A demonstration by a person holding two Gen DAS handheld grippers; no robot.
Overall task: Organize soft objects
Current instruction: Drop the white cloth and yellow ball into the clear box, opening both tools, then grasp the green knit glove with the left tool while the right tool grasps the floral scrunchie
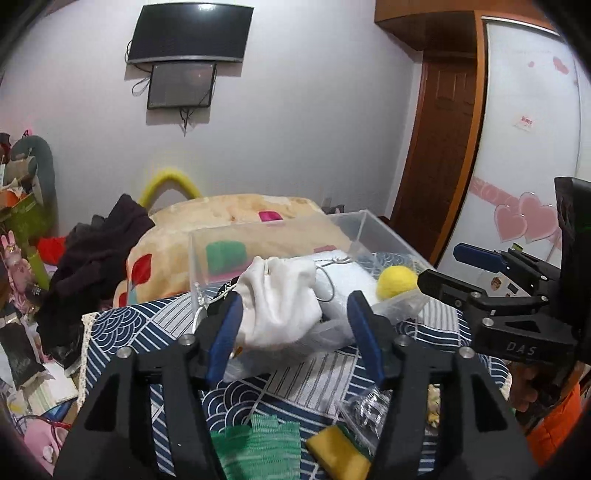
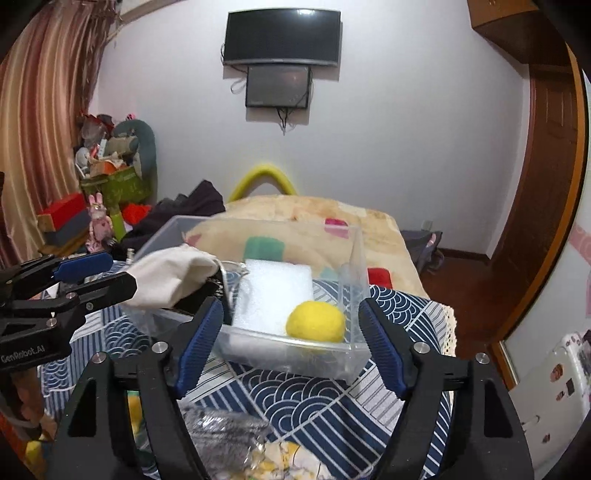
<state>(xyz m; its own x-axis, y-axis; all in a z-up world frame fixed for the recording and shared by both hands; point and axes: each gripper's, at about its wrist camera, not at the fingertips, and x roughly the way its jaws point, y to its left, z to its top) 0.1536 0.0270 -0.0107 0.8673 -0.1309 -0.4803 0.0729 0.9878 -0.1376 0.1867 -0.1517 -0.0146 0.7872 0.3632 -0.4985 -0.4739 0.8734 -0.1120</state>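
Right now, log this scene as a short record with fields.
bin: clear bin on patterned cloth
in bin: yellow ball, white foam
pouch: white pouch draped over the bin's left rim
left gripper: jaws open around pouch
right gripper: jaws open, empty, at bin's near wall
waiting: green mesh, yellow sponge

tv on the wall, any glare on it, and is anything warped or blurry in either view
Left wrist view: a bright glare strip on the TV top edge, the wardrobe door bows from fisheye. Right wrist view: fainter sheen on the TV, the curtain curves, the grey item near the lens is blurred.
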